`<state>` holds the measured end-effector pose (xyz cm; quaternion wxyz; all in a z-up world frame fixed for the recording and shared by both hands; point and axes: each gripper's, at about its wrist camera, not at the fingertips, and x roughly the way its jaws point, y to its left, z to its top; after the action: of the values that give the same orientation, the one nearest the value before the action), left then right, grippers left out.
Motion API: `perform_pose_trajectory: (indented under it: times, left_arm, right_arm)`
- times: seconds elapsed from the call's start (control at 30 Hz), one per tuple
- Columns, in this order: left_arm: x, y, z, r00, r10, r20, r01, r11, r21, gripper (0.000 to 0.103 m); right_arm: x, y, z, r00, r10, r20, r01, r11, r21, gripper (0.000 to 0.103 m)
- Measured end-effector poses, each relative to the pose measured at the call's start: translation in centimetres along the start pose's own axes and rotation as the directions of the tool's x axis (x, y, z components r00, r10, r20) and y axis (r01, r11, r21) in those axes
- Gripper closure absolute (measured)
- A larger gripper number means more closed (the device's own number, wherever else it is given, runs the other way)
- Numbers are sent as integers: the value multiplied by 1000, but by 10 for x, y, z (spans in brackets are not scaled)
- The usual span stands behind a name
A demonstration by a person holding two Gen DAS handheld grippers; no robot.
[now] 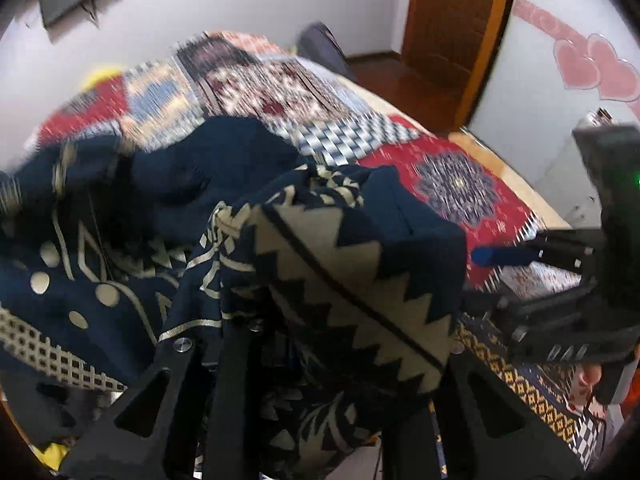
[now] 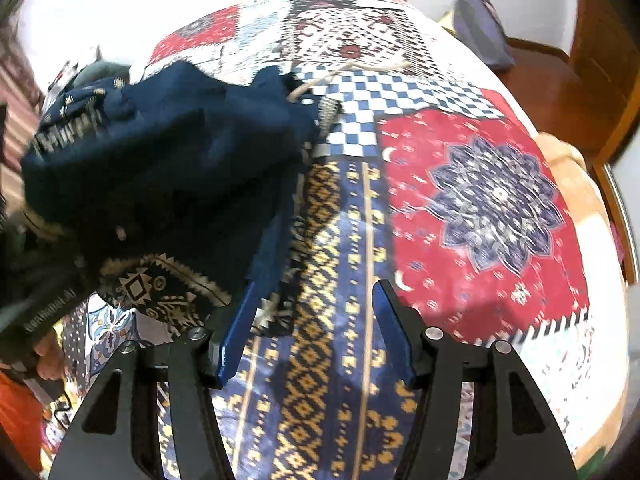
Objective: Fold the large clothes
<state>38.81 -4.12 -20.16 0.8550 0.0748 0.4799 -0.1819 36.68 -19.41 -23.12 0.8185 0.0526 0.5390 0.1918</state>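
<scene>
A large navy garment (image 1: 168, 208) with cream zigzag and dot patterns hangs bunched over my left gripper (image 1: 320, 360) and hides its fingertips. The cloth drapes over the jaws, so the left gripper looks shut on it and lifts it above the bed. In the right wrist view the same garment (image 2: 168, 152) hangs at the left, above the bedspread. My right gripper (image 2: 316, 308) is open, its blue fingers (image 2: 390, 332) wide apart and empty, with the garment's edge brushing the left finger. The right gripper also shows in the left wrist view (image 1: 560, 256) at the right.
A patchwork bedspread (image 2: 480, 200) in red, blue and checkered squares covers the bed. A grey pillow (image 2: 480, 28) lies at the far end. A wooden door (image 1: 452, 20) and wooden floor are beyond the bed. A hand (image 2: 48, 352) shows at lower left.
</scene>
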Motion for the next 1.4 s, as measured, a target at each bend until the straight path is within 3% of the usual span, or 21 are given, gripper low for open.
perform_pose_trajectory:
  times: [0.1,0.2,0.23,0.3,0.4,0.43,0.67,0.8,0.9,1.03,1.3,1.4]
  left_arm:
    - [18,1,-2,998,-41,-41,39,999,-30,87]
    - [23,-10,-2,999,-15,-44,15,1000,10,83]
    - [21,-13,-3,999,-1,-45,3,999,40,79]
    - [17,-21,-4,999,1,-41,2,996,86,60]
    - [-4,-32,-8,999,-20,-30,23,995,99,39]
    - [-10,-34,-8,1000,-16,-22,18,995,98,37]
    - [-89,-16,-17,993,17,116,-18,1000,4,34]
    - [-132,14,-28,973,88,212,-74,994,-75,18]
    - [-148,42,-39,961,153,230,-123,982,-141,17]
    - [-142,80,-53,952,250,179,-207,951,-228,17]
    - [-118,127,-92,956,272,109,-221,914,-341,18]
    - [-114,136,-102,959,266,99,-214,907,-363,18]
  right_arm:
    - [-5,-8,-1,1000,-12,8,11,999,30,47]
    - [-12,-11,-4,1000,-11,15,10,999,53,47]
    - [-15,-11,-5,1000,-12,18,11,998,55,47]
    - [-22,-10,-5,1000,-17,25,16,998,55,47]
    - [-38,-4,-5,999,-17,50,15,999,46,47]
    - [-42,-2,-4,998,-17,58,14,999,43,47]
    - [-64,19,4,993,-5,119,4,1000,8,47]
    - [-72,43,11,989,4,147,3,999,-47,47]
    - [-78,66,16,986,22,168,-4,994,-107,46]
    - [-75,100,23,982,50,181,-15,983,-185,37]
    - [-31,175,34,990,86,114,-38,929,-367,35]
    - [-5,189,40,995,46,84,-12,926,-377,35]
